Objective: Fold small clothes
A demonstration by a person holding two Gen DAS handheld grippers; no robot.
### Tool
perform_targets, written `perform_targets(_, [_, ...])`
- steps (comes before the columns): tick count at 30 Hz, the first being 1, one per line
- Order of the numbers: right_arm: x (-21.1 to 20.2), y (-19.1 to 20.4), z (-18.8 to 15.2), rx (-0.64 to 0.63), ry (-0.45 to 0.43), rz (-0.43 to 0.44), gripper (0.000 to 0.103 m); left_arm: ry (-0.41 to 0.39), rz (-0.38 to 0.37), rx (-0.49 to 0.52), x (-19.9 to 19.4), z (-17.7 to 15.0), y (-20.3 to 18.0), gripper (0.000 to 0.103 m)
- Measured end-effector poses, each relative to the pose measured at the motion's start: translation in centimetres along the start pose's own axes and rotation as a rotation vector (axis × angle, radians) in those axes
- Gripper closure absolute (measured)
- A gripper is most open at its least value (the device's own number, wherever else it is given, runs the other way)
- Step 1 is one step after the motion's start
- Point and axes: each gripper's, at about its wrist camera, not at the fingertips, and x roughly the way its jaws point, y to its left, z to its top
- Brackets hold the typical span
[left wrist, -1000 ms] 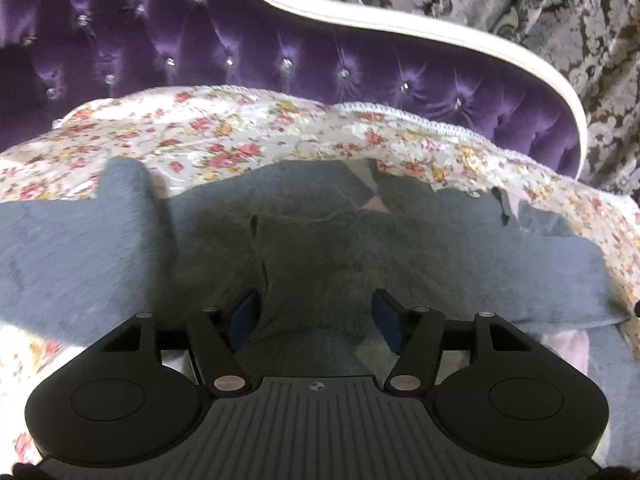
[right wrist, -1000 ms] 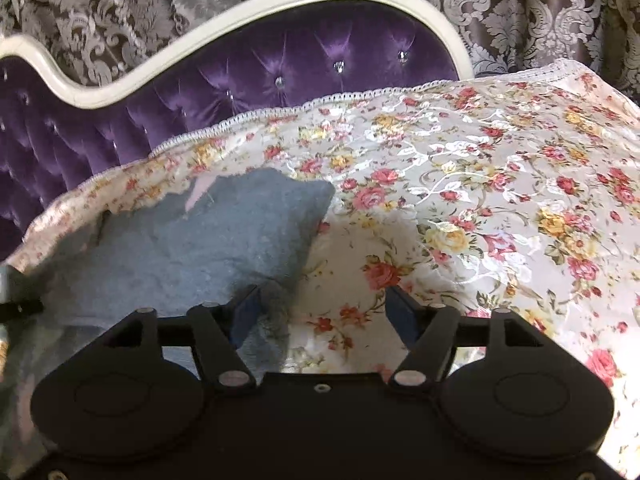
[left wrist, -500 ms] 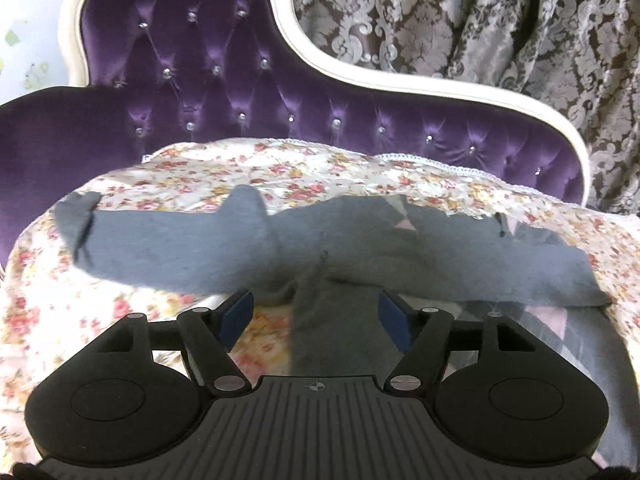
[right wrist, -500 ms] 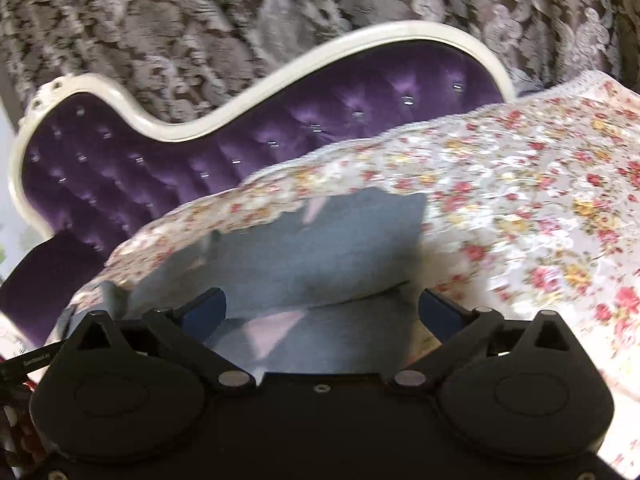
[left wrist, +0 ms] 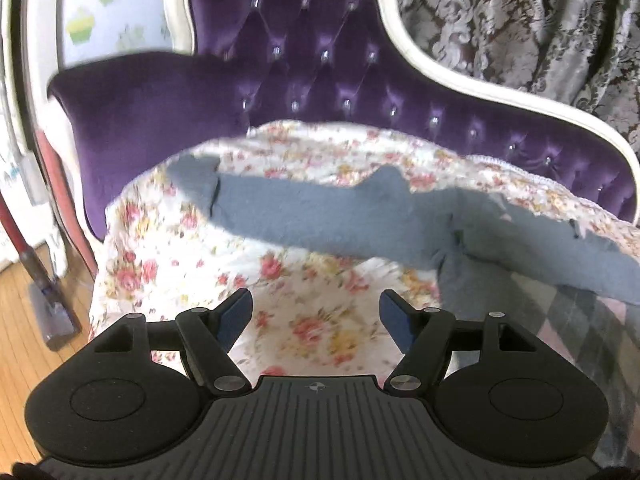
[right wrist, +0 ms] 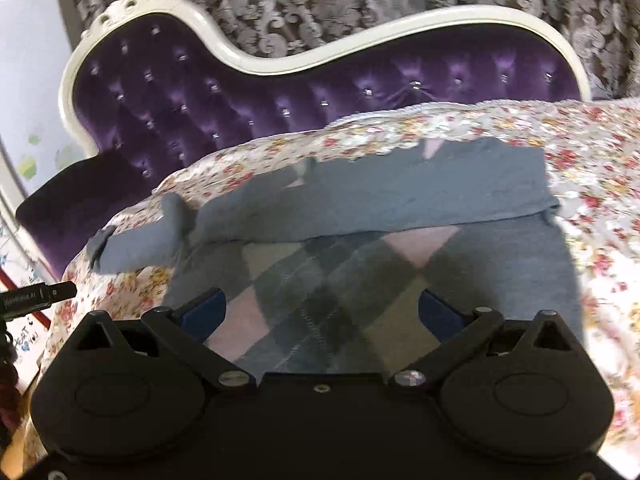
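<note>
Purple tufted sofa back [left wrist: 320, 92] rises at twelve o'clock behind a flowered cover [left wrist: 304, 304]. On it lies a grey sweater [right wrist: 400, 240], sleeve stretched toward nine o'clock. Left tongs [left wrist: 314, 320] stand apart over bare cover, gripping nothing. Right tongs [right wrist: 322, 312] gape wide above the sweater's checked front, its hem between them, unpinched.

Sweater's [left wrist: 320, 220] right side cut off, flowered cover [left wrist: 280, 280] blurred.

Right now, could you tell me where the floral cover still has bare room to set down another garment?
Free: floral cover ahead of the left hand-held gripper, below the grey sweater's sleeve; also right of the sweater. Crowded: the argyle middle.
</note>
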Motion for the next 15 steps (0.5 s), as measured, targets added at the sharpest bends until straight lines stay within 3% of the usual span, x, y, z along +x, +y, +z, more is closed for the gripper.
perform_targets(5, [1.2, 1.5, -0.7, -0.004, 0.023, 0.053, 0.001, 0.017, 0.020, -0.012, 1.9, 1.2, 3.3, 0.034])
perform_targets(15, [2.6, 3.6, -0.3, -0.038, 0.050, 0.071, 0.001, 0.025, 0.186, -0.006, 8.6, 7.8, 8.0, 0.034])
